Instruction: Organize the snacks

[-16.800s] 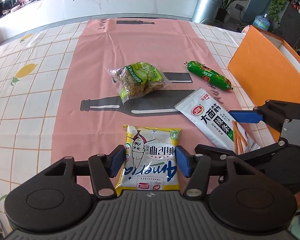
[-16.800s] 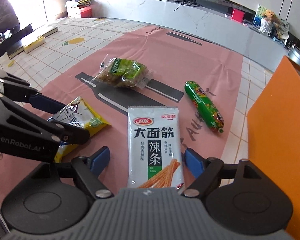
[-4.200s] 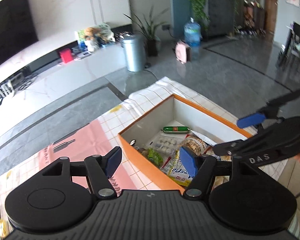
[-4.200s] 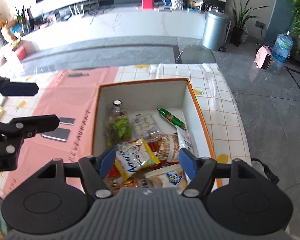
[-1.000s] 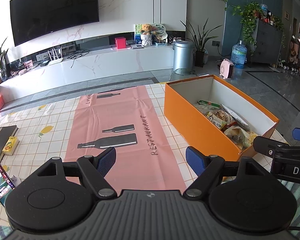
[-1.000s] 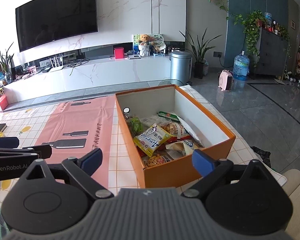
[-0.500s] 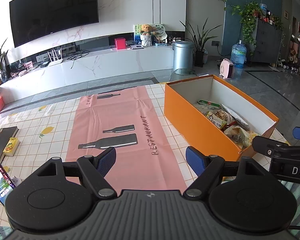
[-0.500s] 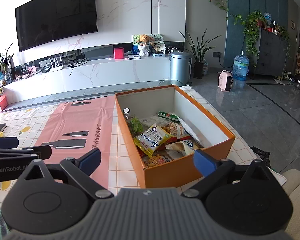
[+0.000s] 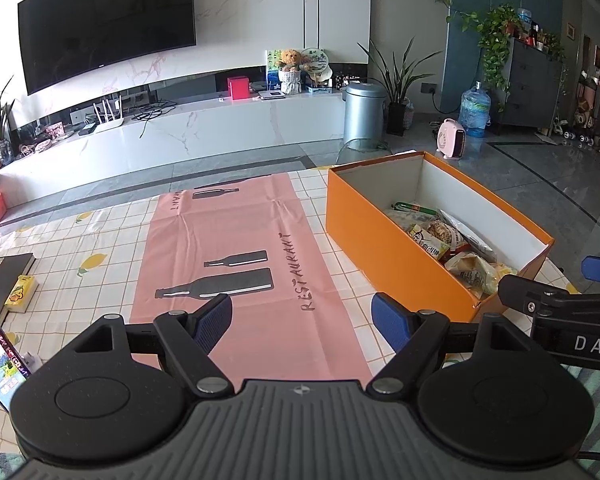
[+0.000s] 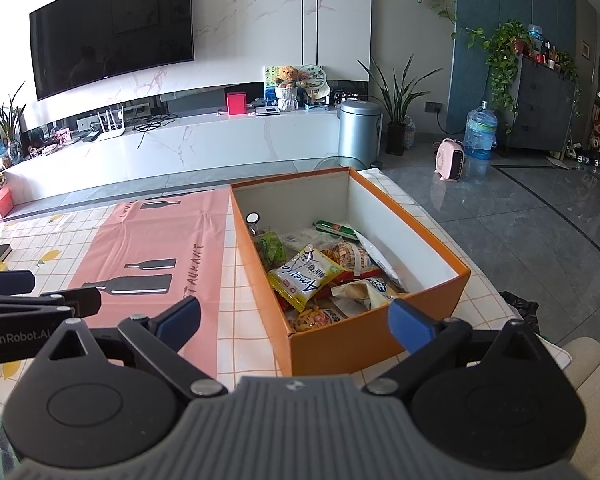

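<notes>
An orange box [image 10: 364,344] [image 9: 380,248] stands on the right part of the table and holds several snack packets. A yellow packet [image 10: 306,278] lies on top, a green sausage [image 10: 336,229] lies at the far end. My left gripper [image 9: 302,320] hangs open above the pink runner [image 9: 236,240], nothing between its blue pads. My right gripper [image 10: 294,320] is open too, held back above the box's near end, with nothing in it. Each gripper shows at the edge of the other's view.
The table wears a white checked cloth [image 9: 76,264] with lemon prints. A dark book [image 9: 4,280], a small yellow pack [image 9: 20,298] and a phone [image 9: 0,356] lie at the left edge. Beyond the table stand a white TV bench and a metal bin [image 10: 360,130].
</notes>
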### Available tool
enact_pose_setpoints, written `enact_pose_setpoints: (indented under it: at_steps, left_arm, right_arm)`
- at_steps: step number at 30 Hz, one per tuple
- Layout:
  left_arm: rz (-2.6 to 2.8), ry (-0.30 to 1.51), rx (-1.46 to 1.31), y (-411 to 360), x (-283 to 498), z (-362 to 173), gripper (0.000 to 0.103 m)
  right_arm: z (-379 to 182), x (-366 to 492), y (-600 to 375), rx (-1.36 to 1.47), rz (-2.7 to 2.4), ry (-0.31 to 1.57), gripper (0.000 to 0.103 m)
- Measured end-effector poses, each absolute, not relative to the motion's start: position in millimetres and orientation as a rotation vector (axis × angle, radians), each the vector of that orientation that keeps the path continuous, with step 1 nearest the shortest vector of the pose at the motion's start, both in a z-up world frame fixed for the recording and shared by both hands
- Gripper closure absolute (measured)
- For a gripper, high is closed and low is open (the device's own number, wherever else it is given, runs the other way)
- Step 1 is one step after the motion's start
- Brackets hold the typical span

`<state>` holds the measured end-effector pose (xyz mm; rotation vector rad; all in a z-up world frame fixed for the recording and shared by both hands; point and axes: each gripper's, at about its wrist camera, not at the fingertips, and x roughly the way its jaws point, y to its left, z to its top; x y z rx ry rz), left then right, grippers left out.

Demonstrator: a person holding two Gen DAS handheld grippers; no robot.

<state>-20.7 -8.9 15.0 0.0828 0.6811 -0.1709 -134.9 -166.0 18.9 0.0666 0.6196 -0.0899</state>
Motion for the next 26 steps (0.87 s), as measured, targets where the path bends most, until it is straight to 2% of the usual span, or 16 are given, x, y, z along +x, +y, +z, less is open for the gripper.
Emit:
enact_pose_setpoints:
  at_steps: [26]
  left_arm:
    - [-0.191, 0.646, 0.071, -4.6, -23.9, 24.0, 0.013]
  right_arm:
    - [15.0, -125.5, -160.9, 0.081, -0.065, 0.650, 0.004]
